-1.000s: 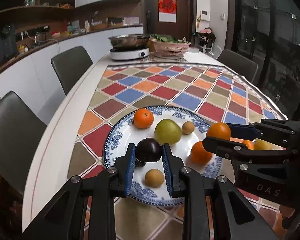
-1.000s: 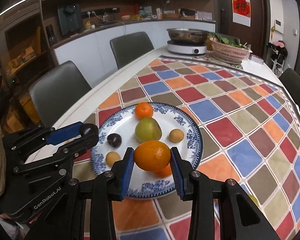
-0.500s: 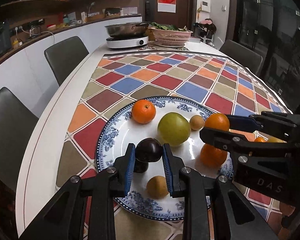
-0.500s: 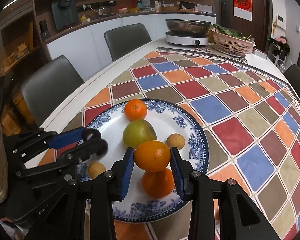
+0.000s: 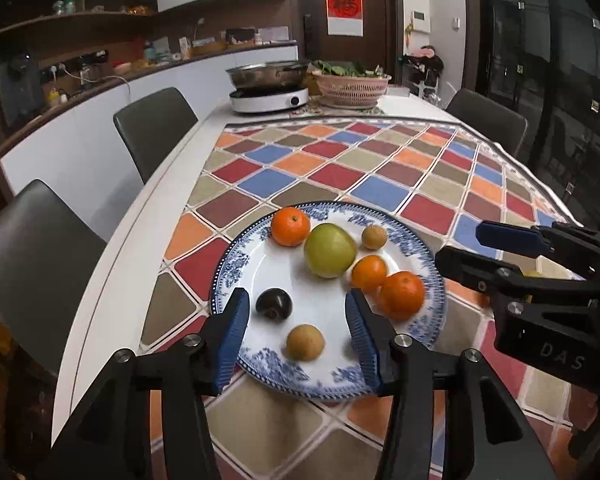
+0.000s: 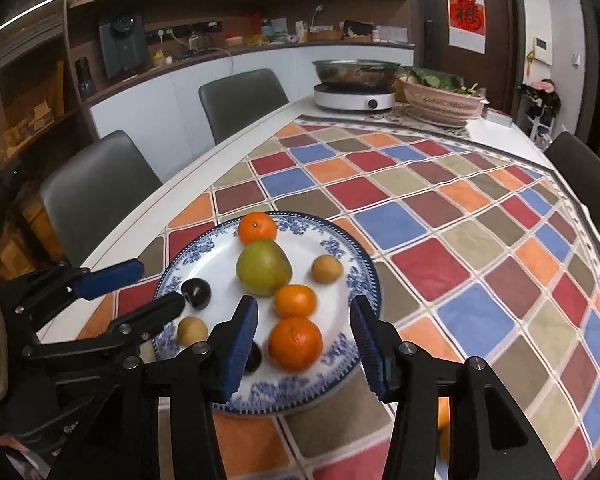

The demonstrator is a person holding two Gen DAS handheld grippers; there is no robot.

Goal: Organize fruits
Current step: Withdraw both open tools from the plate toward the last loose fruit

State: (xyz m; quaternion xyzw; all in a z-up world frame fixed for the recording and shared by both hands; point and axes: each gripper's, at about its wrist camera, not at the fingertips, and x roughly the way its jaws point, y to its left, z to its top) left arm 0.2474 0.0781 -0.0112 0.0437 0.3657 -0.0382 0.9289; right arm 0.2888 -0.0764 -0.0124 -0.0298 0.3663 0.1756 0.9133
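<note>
Fruits lie together on the blue-and-white plate (image 5: 432,276). The dark plum (image 5: 274,303), which a second ago was pinched in the left gripper (image 5: 296,332), now rests on the plate just inside that gripper's left pad; its jaws have just been opening and stand apart, touching nothing. The large orange (image 6: 295,344), earlier clamped in the right gripper (image 6: 304,344), now sits on the plate between that gripper's spread pads, which have likewise just been opening and no longer press it. It lies touching a smaller orange (image 6: 295,301). Beyond are the green pear (image 6: 263,267), a third orange (image 6: 257,228) at the far rim, and two small tan fruits (image 5: 305,342). The plate stands on the checked tablecloth (image 5: 380,168).
</note>
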